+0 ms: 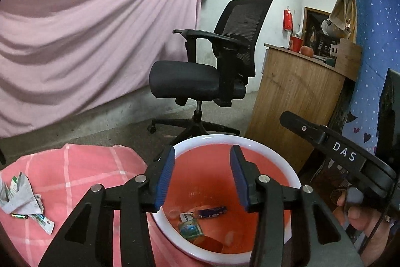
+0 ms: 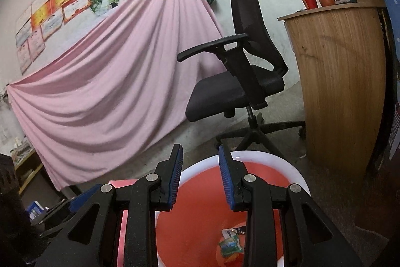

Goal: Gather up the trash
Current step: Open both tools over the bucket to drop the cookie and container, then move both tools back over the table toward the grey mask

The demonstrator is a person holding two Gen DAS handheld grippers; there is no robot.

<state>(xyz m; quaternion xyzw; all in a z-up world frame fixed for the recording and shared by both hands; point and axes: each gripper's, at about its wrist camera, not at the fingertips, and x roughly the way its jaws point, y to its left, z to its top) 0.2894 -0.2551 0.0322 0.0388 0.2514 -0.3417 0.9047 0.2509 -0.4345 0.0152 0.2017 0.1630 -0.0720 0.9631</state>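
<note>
Both grippers hang over the open mouth of a red bin [image 1: 250, 167] with a white rim, which fills the lower middle of each view. The left gripper [image 1: 203, 179] has its blue-padded fingers [image 1: 165, 177] spread wide with nothing between them, and the right gripper [image 2: 200, 179] is likewise parted and empty, its pads [image 2: 226, 179] framing the far rim of the bin [image 2: 265, 159]. At the bottom of the bin lie a few pieces of trash: a green and white wrapper [image 1: 190, 229], a small dark blue packet [image 1: 212, 212] just beyond it, and a white scrap [image 1: 186, 217] touching them. In the right wrist view the same green wrapper [image 2: 230, 245] shows at lower middle. At lower left of the left wrist view, a pink checked cloth [image 1: 82, 172] carries more trash: crumpled paper [image 1: 20, 194] and a white tube-like packet [image 1: 45, 223], well apart from the bin. Behind the bin stand a black office chair [image 1: 215, 66] and, to the right, a wooden cabinet [image 1: 295, 96]; a pink sheet [image 1: 95, 41] drapes across the wall at upper left.
</note>
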